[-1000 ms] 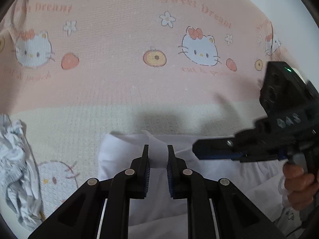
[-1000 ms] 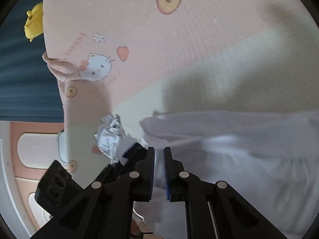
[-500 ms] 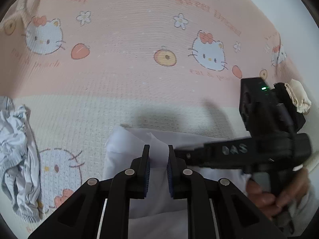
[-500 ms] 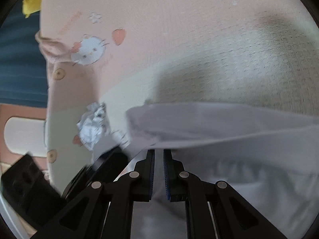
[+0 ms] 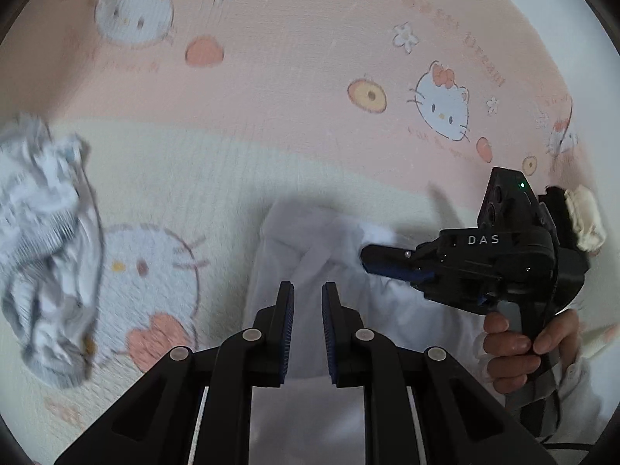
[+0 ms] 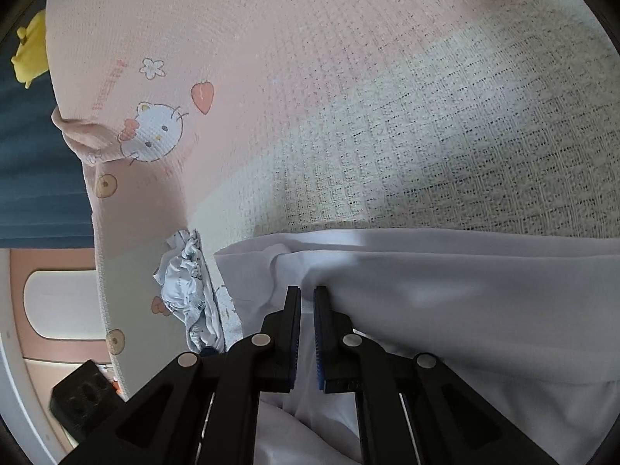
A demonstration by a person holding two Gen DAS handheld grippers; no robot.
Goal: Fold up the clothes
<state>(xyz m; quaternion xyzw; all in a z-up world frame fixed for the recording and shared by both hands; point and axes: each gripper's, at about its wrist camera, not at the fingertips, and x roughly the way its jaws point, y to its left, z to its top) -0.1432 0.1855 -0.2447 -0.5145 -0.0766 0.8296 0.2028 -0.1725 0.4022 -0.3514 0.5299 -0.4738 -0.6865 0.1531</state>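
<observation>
White garment (image 5: 341,271) lies on a pink and cream cartoon-cat blanket (image 5: 271,116); the left gripper (image 5: 308,298) and right gripper (image 6: 306,302) each pinch a fold of it. Crumpled pale clothes (image 5: 42,240) sit left, blue curtain (image 6: 35,178) beyond. Since earlier, the left view swung right.

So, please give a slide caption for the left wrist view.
Both grippers work a white garment on a cartoon-cat blanket.

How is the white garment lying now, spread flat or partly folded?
Partly folded: the white garment shows a doubled edge lying over its own fabric on the blanket, pinched by the right gripper.
</observation>
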